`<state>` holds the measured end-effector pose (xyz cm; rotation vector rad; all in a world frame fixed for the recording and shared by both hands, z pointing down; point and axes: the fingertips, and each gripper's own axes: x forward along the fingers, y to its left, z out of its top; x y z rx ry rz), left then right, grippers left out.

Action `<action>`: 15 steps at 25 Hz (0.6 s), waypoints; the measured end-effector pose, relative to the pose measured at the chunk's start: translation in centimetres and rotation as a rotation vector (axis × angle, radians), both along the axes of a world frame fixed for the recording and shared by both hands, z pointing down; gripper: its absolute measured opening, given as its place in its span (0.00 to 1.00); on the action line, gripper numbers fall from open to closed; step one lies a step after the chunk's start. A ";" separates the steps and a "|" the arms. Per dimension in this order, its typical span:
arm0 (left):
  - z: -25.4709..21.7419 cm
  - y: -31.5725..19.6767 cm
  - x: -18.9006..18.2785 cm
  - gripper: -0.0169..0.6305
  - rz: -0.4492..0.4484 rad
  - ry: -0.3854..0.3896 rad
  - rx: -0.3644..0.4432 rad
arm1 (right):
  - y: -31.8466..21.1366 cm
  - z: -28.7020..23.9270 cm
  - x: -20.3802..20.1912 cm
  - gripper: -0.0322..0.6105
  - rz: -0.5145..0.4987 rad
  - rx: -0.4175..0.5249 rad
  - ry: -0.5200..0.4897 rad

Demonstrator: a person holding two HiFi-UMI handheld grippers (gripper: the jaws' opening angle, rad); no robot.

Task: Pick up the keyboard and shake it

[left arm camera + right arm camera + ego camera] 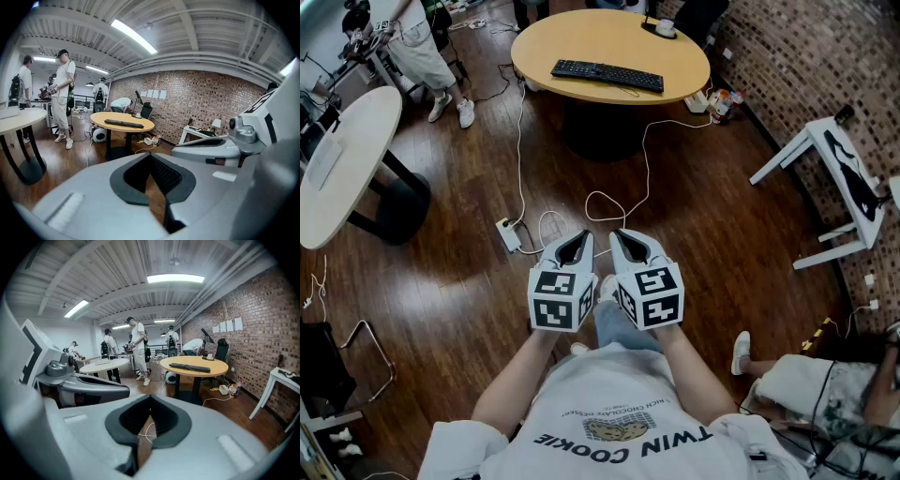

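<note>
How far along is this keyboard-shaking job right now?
Nothing looks done yet. The keyboard lies flat on the round table, well ahead of the person. In hand: nothing; the left gripper and right gripper are shut and empty, side by side. Left: approaching, grasping, lifting, shaking.

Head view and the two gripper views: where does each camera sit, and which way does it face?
Head view: on the person's head, facing steeply down; arms, shirt, left gripper and right gripper, both shut.
Left gripper view: on the left gripper, facing along its jaws; right gripper beside.
Right gripper view: on the right gripper, facing likewise; left gripper beside.
Shared: all show the keyboard on the round table.
</note>
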<state>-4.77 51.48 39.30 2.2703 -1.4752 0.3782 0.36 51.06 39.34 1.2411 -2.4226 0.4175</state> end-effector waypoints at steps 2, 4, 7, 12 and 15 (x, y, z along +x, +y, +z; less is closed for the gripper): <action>0.6 -2.4 -0.6 0.03 -0.001 -0.003 0.002 | -2.3 0.7 -0.6 0.05 0.002 -0.001 -0.007; 1.1 -5.0 -1.0 0.03 0.002 -0.008 0.002 | -4.8 1.3 -1.0 0.05 0.004 0.002 -0.009; 1.6 -9.3 -0.9 0.03 0.007 -0.018 0.001 | -9.1 2.0 -1.0 0.05 0.005 -0.002 -0.013; 1.6 -17.3 0.9 0.03 0.005 -0.043 -0.011 | -17.0 2.1 0.8 0.05 -0.007 -0.017 -0.018; 1.4 -21.9 2.0 0.03 0.018 -0.070 0.001 | -21.4 1.8 1.5 0.05 -0.020 -0.007 -0.024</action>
